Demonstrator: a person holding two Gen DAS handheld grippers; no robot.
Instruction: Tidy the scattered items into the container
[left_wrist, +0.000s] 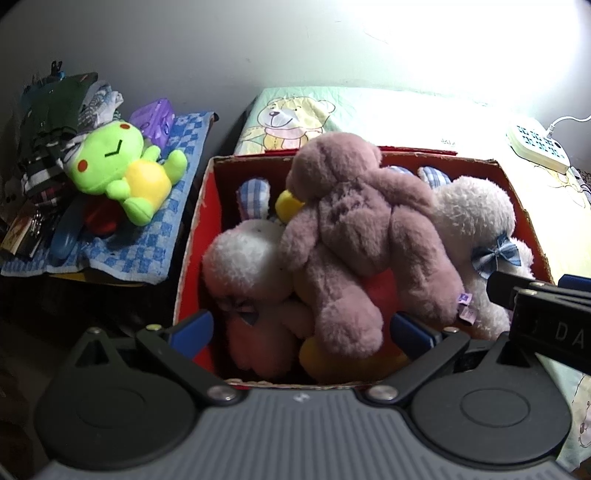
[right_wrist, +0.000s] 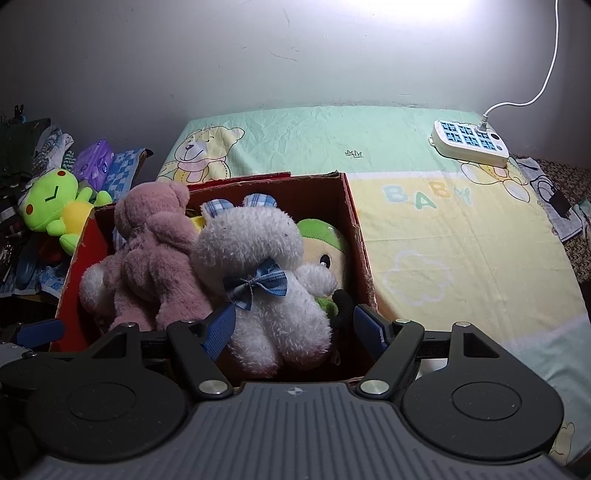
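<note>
Red cardboard box in the left wrist view, packed with plush: mauve bear lying on top, a white bunny to its right, another white plush at left, yellow bits underneath. Left gripper hangs over the near rim, jaws spread wide, nothing between them; the bear's foot lies just ahead of the gap, contact not clear. The other tool's black body pokes in at the right edge. A green frog plush lies outside the box on a blue checked cloth, on a cluttered stand to the left.

Judgement: a loading step looks finished, both tools free. The frog appears to be the one toy not yet boxed, though it may simply belong on the stand. If it goes in, the left tool is nearer: swing left, close on the soft body, lift it over the box wall.

Right wrist view: right gripper low at the box's near-right corner, jaws spread, holding nothing. Its left pad sits against or just before the bunny with the blue bow; touching or not, cannot tell. A green-capped doll is wedged behind. The bed sheet right of the box is bare except for a power strip at the far end.
</note>
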